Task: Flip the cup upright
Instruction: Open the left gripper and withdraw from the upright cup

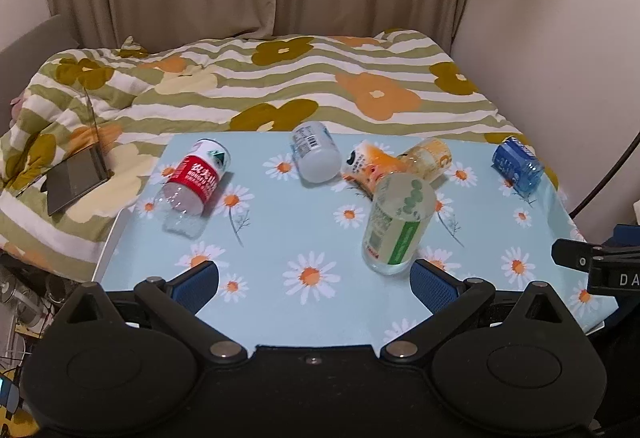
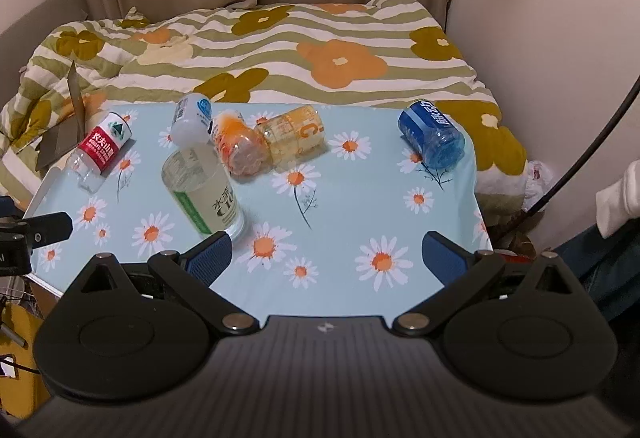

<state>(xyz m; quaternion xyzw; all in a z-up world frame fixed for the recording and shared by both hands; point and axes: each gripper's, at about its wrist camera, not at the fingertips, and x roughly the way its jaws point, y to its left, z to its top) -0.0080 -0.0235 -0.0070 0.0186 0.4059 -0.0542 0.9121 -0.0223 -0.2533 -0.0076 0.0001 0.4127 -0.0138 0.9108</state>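
Six cups on table; green-label cup (image 1: 396, 224) upright beside spread left gripper (image 1: 316, 280); right gripper (image 2: 326, 258) spread, blue cup (image 2: 434, 137) clearer there.

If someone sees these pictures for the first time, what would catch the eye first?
Six cut-bottle cups on the daisy tablecloth: five lie tipped over, the red cup at the left and the blue cup alone at the right. The green cup stands nearest, just ahead of the open left tongs. Behind the table spreads a bold flowered quilt.
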